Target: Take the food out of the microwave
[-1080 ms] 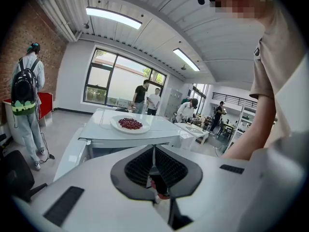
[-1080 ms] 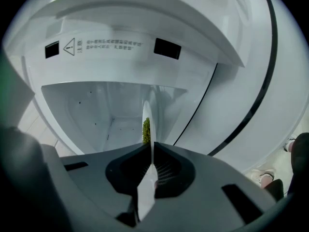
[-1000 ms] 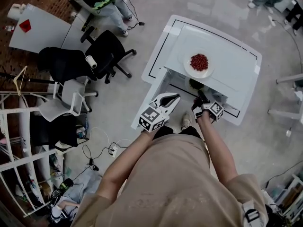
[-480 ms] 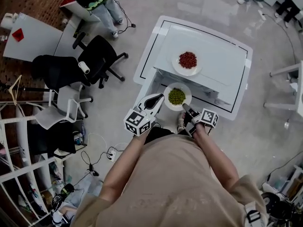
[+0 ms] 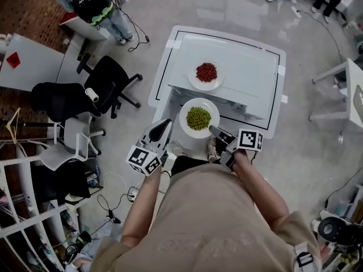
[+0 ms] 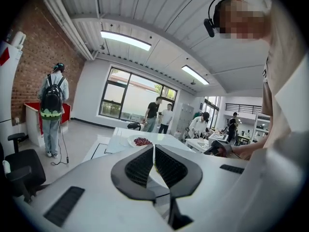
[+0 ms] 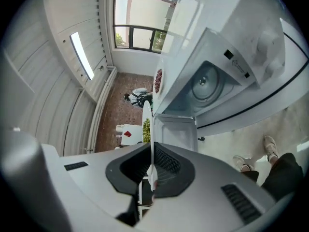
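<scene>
From above, a white microwave (image 5: 244,75) stands on a white table (image 5: 163,72), and a plate of red food (image 5: 206,72) rests on its top. A white plate of green food (image 5: 198,118) hangs in the air in front of the microwave. My right gripper (image 5: 213,131) is shut on its near rim. In the right gripper view the plate (image 7: 146,115) shows edge-on between the pads, with the open microwave cavity (image 7: 205,88) behind it. My left gripper (image 5: 161,130) hovers left of the plate, shut and empty (image 6: 154,148).
Black office chairs (image 5: 108,78) and a jacket-draped chair (image 5: 59,103) stand left of the table. Cables (image 5: 110,200) lie on the floor. Another table (image 5: 340,75) is at the right. Several people stand in the room beyond (image 6: 154,112).
The green plate has come out of the microwave and risen, held by my right gripper. My left gripper has drawn back to the left and lifted a little.
</scene>
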`<move>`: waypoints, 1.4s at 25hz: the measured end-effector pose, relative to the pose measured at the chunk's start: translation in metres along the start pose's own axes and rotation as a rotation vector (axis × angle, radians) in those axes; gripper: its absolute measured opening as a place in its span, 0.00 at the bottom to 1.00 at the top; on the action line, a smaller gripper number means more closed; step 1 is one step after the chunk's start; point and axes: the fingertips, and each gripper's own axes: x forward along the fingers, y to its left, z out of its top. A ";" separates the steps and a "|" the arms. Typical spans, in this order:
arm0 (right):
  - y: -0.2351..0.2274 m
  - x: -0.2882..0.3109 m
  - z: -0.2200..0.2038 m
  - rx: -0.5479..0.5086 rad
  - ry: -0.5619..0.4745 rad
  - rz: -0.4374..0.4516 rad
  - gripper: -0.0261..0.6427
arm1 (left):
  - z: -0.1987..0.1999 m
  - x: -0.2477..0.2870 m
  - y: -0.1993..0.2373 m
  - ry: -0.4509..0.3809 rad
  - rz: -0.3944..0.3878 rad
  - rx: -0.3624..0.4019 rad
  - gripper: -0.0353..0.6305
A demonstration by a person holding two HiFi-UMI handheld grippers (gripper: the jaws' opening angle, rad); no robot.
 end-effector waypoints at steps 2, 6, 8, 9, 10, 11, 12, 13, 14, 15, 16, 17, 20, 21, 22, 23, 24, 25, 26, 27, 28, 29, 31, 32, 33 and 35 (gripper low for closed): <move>0.018 -0.011 0.008 -0.007 -0.027 0.030 0.06 | 0.011 0.002 -0.004 -0.019 -0.011 0.012 0.06; 0.050 -0.037 0.028 -0.029 -0.096 0.102 0.07 | 0.032 0.012 -0.018 -0.046 -0.046 0.034 0.06; 0.065 -0.054 0.041 -0.046 -0.140 0.126 0.07 | 0.039 0.021 -0.026 -0.064 -0.076 0.037 0.06; 0.072 -0.063 0.047 -0.052 -0.163 0.134 0.06 | 0.044 0.026 -0.030 -0.070 -0.091 0.037 0.06; 0.077 -0.072 0.052 -0.055 -0.186 0.138 0.06 | 0.048 0.031 -0.035 -0.075 -0.105 0.037 0.06; 0.080 -0.082 0.058 -0.060 -0.210 0.138 0.07 | 0.052 0.037 -0.039 -0.078 -0.119 0.039 0.06; 0.083 -0.092 0.063 -0.068 -0.232 0.136 0.07 | 0.057 0.042 -0.044 -0.079 -0.134 0.042 0.06; 0.084 -0.102 0.069 -0.078 -0.255 0.132 0.06 | 0.060 0.047 -0.049 -0.081 -0.150 0.045 0.06; 0.085 -0.112 0.074 -0.088 -0.276 0.126 0.06 | 0.062 0.053 -0.054 -0.083 -0.164 0.048 0.06; 0.084 -0.121 0.078 -0.095 -0.296 0.116 0.07 | 0.065 0.057 -0.057 -0.084 -0.178 0.050 0.06; 0.082 -0.130 0.082 -0.100 -0.315 0.105 0.06 | 0.067 0.062 -0.061 -0.086 -0.193 0.053 0.06; 0.079 -0.138 0.086 -0.104 -0.335 0.093 0.07 | 0.068 0.067 -0.064 -0.085 -0.206 0.059 0.06; 0.069 -0.164 0.097 -0.109 -0.396 0.067 0.07 | 0.070 0.082 -0.071 -0.072 -0.239 0.081 0.06; 0.065 -0.173 0.100 -0.110 -0.414 0.061 0.07 | 0.070 0.088 -0.074 -0.064 -0.244 0.085 0.06; 0.062 -0.182 0.103 -0.107 -0.431 0.057 0.07 | 0.069 0.094 -0.076 -0.056 -0.250 0.089 0.06; 0.058 -0.189 0.105 -0.103 -0.447 0.054 0.07 | 0.066 0.099 -0.077 -0.049 -0.258 0.092 0.06; 0.054 -0.196 0.107 -0.097 -0.463 0.050 0.07 | 0.061 0.104 -0.077 -0.042 -0.268 0.095 0.06; 0.050 -0.202 0.108 -0.091 -0.480 0.047 0.07 | 0.055 0.108 -0.076 -0.033 -0.277 0.096 0.06; 0.047 -0.207 0.108 -0.085 -0.496 0.044 0.07 | 0.051 0.112 -0.075 -0.022 -0.285 0.098 0.06; 0.043 -0.214 0.108 -0.082 -0.513 0.041 0.07 | 0.047 0.115 -0.075 -0.010 -0.295 0.100 0.06; 0.039 -0.221 0.108 -0.080 -0.528 0.039 0.07 | 0.043 0.119 -0.077 -0.001 -0.305 0.101 0.06; 0.035 -0.228 0.108 -0.078 -0.542 0.037 0.07 | 0.039 0.122 -0.080 0.004 -0.319 0.103 0.06; 0.022 -0.242 0.107 -0.071 -0.572 0.028 0.07 | 0.034 0.128 -0.086 -0.002 -0.356 0.104 0.06; 0.013 -0.250 0.106 -0.063 -0.588 0.019 0.07 | 0.030 0.131 -0.089 -0.007 -0.374 0.105 0.06; 0.003 -0.257 0.104 -0.054 -0.605 0.010 0.07 | 0.024 0.134 -0.091 -0.008 -0.389 0.107 0.06; -0.016 -0.271 0.099 -0.034 -0.636 -0.003 0.07 | 0.007 0.140 -0.091 0.012 -0.403 0.108 0.06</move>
